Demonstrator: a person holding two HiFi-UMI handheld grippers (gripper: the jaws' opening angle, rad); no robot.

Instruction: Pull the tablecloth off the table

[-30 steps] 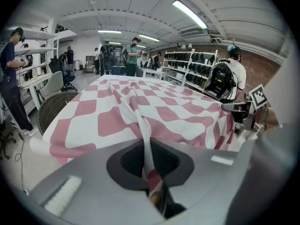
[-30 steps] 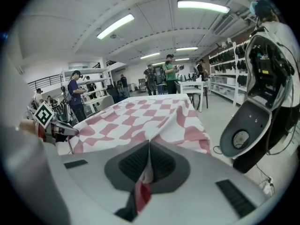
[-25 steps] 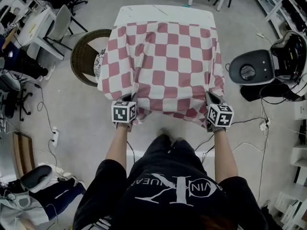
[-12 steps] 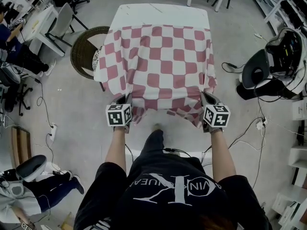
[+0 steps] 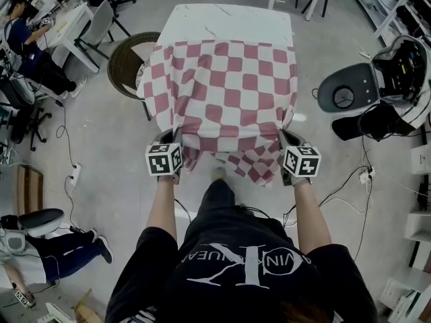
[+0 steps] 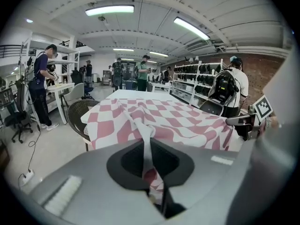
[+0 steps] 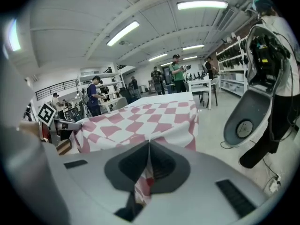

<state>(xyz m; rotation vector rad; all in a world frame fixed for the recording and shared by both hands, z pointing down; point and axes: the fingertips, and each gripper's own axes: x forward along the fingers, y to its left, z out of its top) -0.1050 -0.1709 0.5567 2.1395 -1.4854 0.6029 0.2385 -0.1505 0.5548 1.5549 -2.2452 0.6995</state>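
**A:** Where do we have the tablecloth [image 5: 225, 86]?

**B:** The red-and-white checked cloth covers most of the table [image 5: 225, 20]. Only a strip of white top at the table's far end lies bare. At the table's near edge the cloth spills over and hangs bunched in folds.

**A:** And our grip on it?

**B:** We hold it at both near corners of the table. The left gripper [image 5: 168, 136] has its jaws closed tight on a fold at the near left corner. In the left gripper view, a ridge of cloth runs from the table straight into the pinch. The right gripper [image 5: 283, 134] is clamped the same way at the near right corner, with checked fabric squeezed between its jaws.

**A:** What do we see around the table?

**B:** A round wicker chair [image 5: 126, 60] stands just beside the table's left side, partly under the hanging cloth. A cable [image 5: 337, 192] trails over the floor [image 5: 101, 147], off the table's near right corner.
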